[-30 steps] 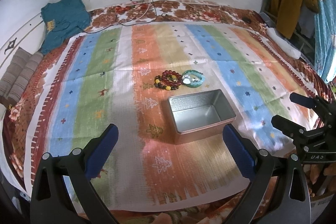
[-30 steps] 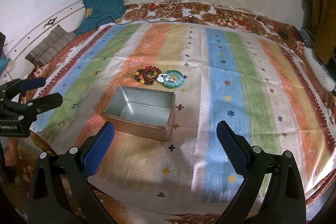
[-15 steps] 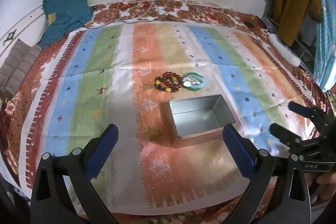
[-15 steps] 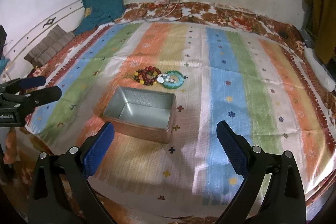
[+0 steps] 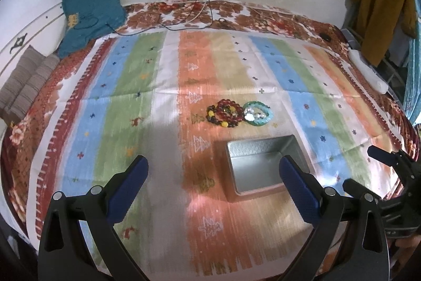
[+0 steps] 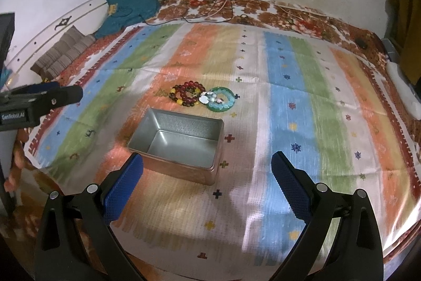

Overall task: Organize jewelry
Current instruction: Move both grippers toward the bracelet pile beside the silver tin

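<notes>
Both grippers, left [image 5: 211, 171] and right [image 6: 207, 166], gape empty; bead bracelets [image 6: 187, 94] look light, slippery, best pinched across one strand.

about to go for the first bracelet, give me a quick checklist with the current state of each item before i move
1. Left claw open and holding nothing: ok.
2. Right claw open and holding nothing: ok.
3. Metal tin lid off and nothing inside, ready to receive: ok.
4. Bracelets reachable: the red bead bracelet and teal bracelet lie on the striped cloth just beyond the tin, nothing on top of them: ok.
5. Bracelets separable: they touch or overlap, with a silvery piece at the join; whether they are tangled: cannot tell.
6. Claws near the jewelry: both are well short of it: not ok.
</notes>
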